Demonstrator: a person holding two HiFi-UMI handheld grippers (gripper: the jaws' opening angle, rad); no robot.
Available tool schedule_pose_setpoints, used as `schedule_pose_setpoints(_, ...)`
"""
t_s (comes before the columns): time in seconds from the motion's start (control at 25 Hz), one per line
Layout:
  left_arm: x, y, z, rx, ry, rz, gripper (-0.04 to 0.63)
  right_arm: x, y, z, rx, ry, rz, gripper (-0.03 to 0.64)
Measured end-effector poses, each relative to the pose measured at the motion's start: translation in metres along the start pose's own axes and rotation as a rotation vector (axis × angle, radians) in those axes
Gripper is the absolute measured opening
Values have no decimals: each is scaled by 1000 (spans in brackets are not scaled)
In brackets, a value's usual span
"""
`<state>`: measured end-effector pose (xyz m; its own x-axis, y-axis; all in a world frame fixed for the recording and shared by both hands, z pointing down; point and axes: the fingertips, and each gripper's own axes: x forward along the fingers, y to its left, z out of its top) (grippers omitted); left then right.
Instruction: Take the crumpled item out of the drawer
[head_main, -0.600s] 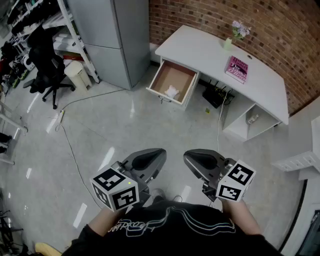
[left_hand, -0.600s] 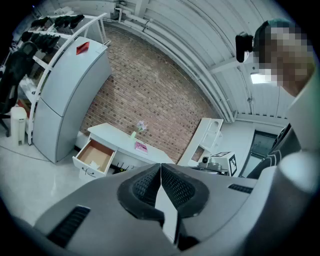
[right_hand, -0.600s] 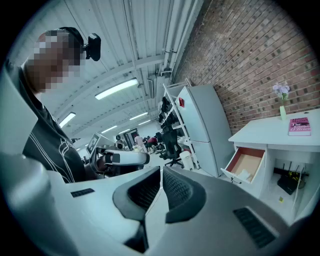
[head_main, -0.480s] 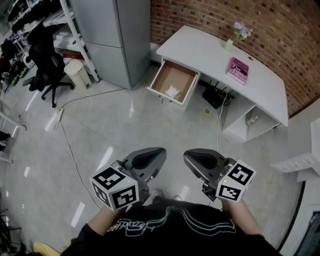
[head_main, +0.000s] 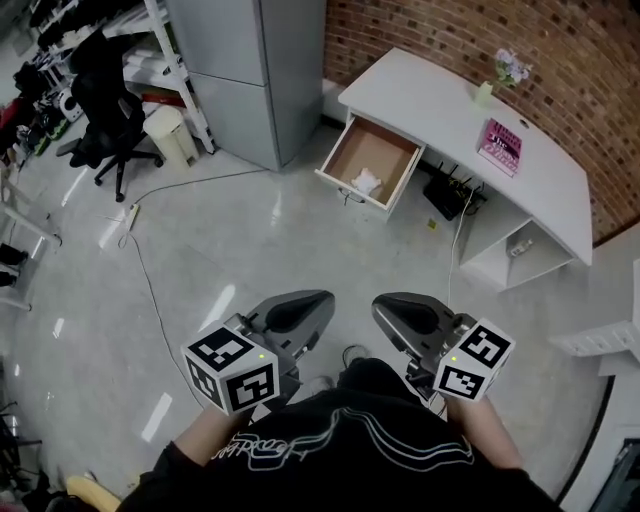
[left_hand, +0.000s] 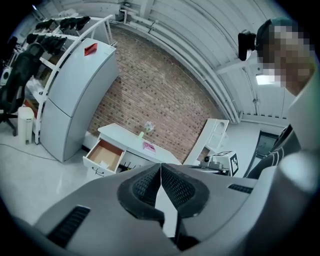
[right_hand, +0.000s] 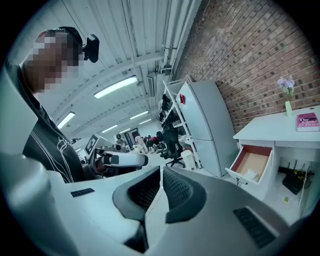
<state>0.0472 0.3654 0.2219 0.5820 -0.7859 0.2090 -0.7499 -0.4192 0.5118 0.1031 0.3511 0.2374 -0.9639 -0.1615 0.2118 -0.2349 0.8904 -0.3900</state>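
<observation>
1. No brand or label here can be read. The pink book (head_main: 503, 140) on the white desk (head_main: 420, 95) carries dark print too small to make out. The red tag (left_hand: 90, 49) near the top of the grey cabinet (head_main: 250, 60) is just as unreadable. The only clear markings are the black-and-white squares on the left marker cube (head_main: 232, 372) and the right marker cube (head_main: 472, 360).
2. Your crumpled item (head_main: 366, 181) is a small white lump inside the open drawer (head_main: 388, 150), right of centre in the upper part of the head view. It lies on the brown drawer bottom, just behind the front panel and toward that panel's right end.
3. The lump is too small to give a long axis or a facing. The drawer itself is pulled out toward the lower left of the frame.
4. Your left gripper (left_hand: 160, 166) has its ribbed pads pressed together at the tips, with nothing between them.
5. Your right gripper (right_hand: 161, 170) is closed the same way and also holds nothing.
6. Both grippers sit low in the centre of the head view, side by side and well apart from the drawer.
</observation>
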Motion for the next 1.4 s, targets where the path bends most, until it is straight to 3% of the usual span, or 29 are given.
schedule_pose_setpoints(0.48, 56, 83, 28, -50, 39, 57, 23, 60, -91, 22, 79, 25, 34, 51)
schedule_pose_setpoints(0.92, 180, 182, 74, -93, 119, 113, 23, 98, -245, 59, 165, 35, 27, 52)
schedule_pose_setpoints(1.4, 261, 229, 95, -70, 179, 94, 23, 117, -333, 69, 127, 67, -5, 52)
